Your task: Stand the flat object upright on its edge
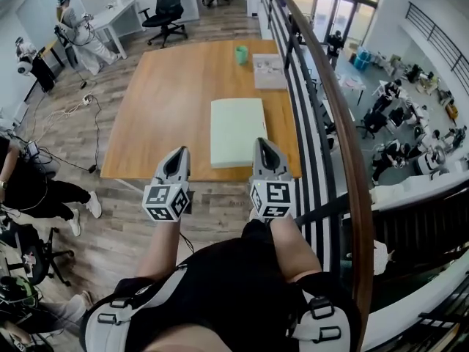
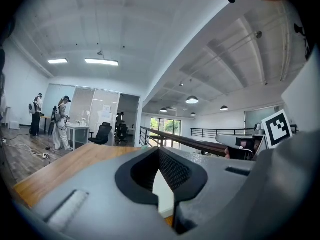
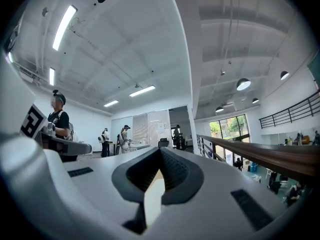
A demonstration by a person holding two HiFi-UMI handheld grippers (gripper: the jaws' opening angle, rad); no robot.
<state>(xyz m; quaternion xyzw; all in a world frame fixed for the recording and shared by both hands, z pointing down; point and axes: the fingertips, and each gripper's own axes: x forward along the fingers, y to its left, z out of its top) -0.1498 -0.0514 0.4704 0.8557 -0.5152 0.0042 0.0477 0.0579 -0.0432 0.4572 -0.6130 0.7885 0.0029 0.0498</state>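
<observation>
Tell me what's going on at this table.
A person holds a gripper in each hand: the left gripper and right gripper are shut and empty, at the near edge of the wooden table. The pale green flat pad lies flat just ahead, not yet gripped. A green cup stands farther back.

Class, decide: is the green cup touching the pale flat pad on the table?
Apart. The head view shows bare tabletop between the green cup and the flat pad.

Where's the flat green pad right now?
Head view: the pad lies flat on the right half of the table, just beyond the right gripper, nearer than the cup.
</observation>
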